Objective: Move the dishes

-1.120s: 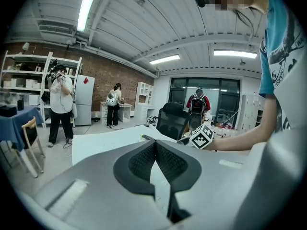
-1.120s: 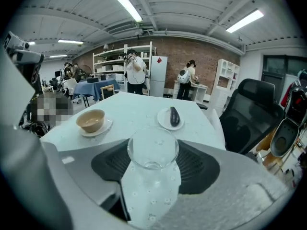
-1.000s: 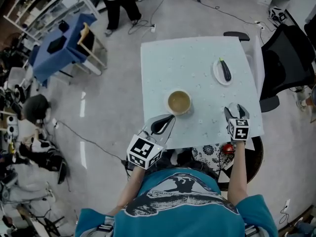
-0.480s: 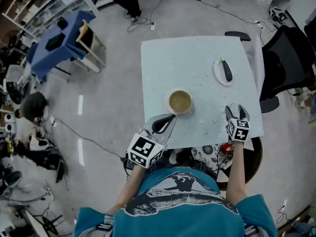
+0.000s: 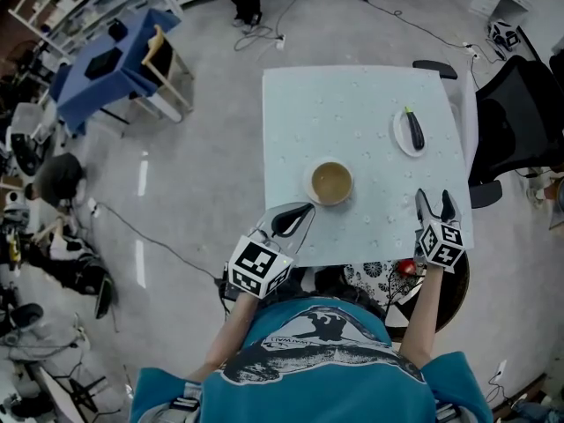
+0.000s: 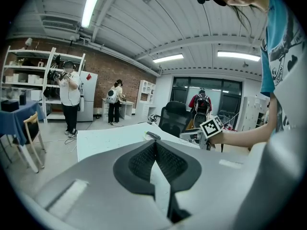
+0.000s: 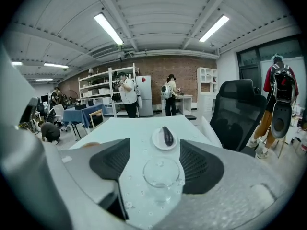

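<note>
A white table [image 5: 352,104] carries a bowl of brownish liquid [image 5: 332,182] near its front middle and a small white plate [image 5: 402,139] with a dark eggplant [image 5: 413,130] at the right. My left gripper [image 5: 304,210] hovers at the table's front edge, just left of the bowl, jaws shut with nothing in them [image 6: 155,145]. My right gripper [image 5: 437,203] is over the near right corner, open. In the right gripper view a clear empty glass [image 7: 161,176] stands upright between the spread jaws of my right gripper [image 7: 154,150], with a gap on each side; the plate [image 7: 157,142] with the eggplant [image 7: 167,135] lies beyond.
A black office chair [image 5: 520,113] stands close against the table's right side. A blue-covered table with a wooden chair [image 5: 119,64] stands on the floor at far left. Below the near table edge are a floral-patterned item [image 5: 374,276] and a red object [image 5: 406,266]. Cables cross the floor.
My right gripper has drifted slightly right and toward the near corner of the table. The left gripper has held its place. The person at the far side has walked further off.
</note>
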Demonstrator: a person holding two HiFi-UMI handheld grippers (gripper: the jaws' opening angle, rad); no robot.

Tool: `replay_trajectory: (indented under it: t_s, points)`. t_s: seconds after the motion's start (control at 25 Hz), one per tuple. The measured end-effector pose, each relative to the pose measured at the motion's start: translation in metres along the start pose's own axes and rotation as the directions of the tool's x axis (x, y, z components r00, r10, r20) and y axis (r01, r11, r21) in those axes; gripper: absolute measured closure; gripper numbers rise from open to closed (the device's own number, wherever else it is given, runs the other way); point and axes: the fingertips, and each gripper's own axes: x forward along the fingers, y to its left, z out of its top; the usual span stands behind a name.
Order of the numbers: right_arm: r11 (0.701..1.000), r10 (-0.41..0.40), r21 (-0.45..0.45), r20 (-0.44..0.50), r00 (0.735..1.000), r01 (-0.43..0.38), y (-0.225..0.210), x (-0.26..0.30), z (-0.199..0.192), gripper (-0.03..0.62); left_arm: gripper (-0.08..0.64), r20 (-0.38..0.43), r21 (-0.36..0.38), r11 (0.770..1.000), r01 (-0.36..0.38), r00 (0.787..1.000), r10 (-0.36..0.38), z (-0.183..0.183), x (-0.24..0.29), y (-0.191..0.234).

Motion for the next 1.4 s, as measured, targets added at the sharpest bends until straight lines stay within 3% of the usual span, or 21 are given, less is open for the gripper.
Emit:
replay_trajectory:
  t_s: [0.2,0.4,0.76,1.04,1.16,1.32,1.4]
  points:
    - [0.997,0.065,-0.034,0.061,0.996,-0.063,0.039,-0.006,0.037,0.308,0.546,-0.001,-0.003,1.0,0.003,1.0,-0.003,0.002,-0.004,0.012]
    - [0.983,0.179,-0.056,0.052,0.982,-0.176,0.094,0.008,0.047,0.318,0.546,-0.002,-0.003,1.0,0.007,1.0,-0.007,0.001,-0.004,0.023]
    - [0.942,0.31,-0.074,-0.18,0.933,-0.327,0.176,0.066,-0.016,0.328,0.546,0.009,-0.019,0.999,-0.036,0.999,0.036,0.002,-0.02,0.055]
    - [0.942,0.309,-0.018,-0.342,0.887,-0.334,0.195,0.097,-0.071,0.358,0.546,0.02,-0.032,0.996,-0.084,0.996,0.085,0.006,-0.034,0.08]
    - [0.949,0.296,0.005,-0.372,0.88,-0.317,0.197,0.105,-0.081,0.419,0.546,0.025,-0.028,0.996,-0.086,0.996,0.086,0.009,-0.034,0.086]
    - [0.961,0.266,0.026,-0.375,0.888,-0.277,0.194,0.111,-0.081,0.56,0.546,0.019,-0.028,0.997,-0.077,0.997,0.077,0.007,-0.03,0.088]
    - [0.961,0.27,0.049,-0.369,0.889,-0.271,0.194,0.113,-0.079,0.566,0.546,0.018,-0.026,0.997,-0.074,0.997,0.075,0.006,-0.028,0.089]
